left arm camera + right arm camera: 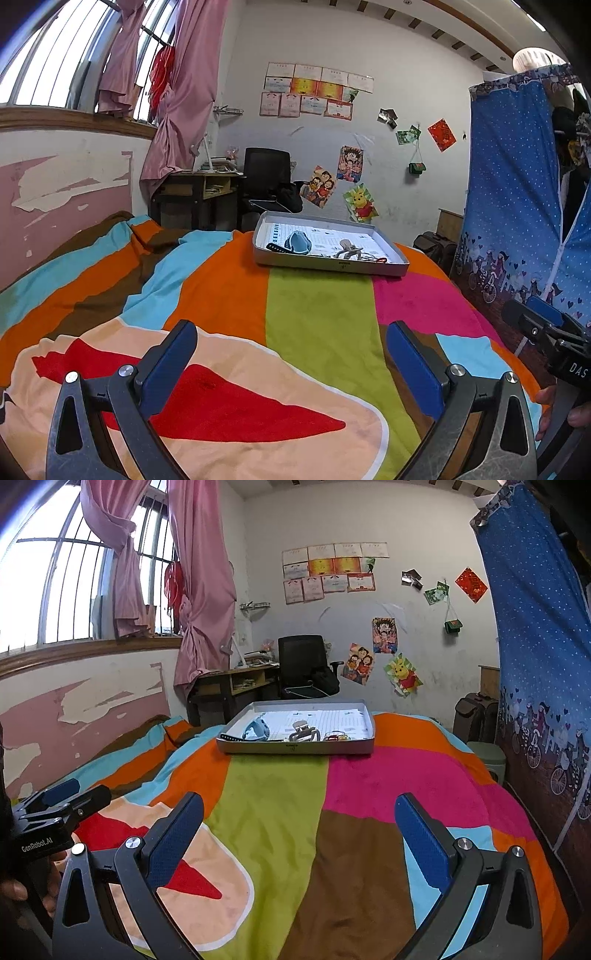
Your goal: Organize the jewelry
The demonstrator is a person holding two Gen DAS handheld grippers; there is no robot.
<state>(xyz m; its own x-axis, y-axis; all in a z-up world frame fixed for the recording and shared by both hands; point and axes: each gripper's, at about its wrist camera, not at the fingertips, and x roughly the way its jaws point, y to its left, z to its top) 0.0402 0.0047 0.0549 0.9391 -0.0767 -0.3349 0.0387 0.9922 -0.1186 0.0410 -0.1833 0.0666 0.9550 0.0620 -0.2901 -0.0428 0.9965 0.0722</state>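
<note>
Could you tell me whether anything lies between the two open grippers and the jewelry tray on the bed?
Nothing visible does. Only bare striped bedspread lies between the right gripper, the left gripper and the tray; its low front wall stands before the pieces inside.

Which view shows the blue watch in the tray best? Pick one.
The right wrist view. There the blue watch lies nearer the middle of the picture, with its looped strap clear above the tray wall. The left wrist view shows the same watch from a more oblique angle.
</note>
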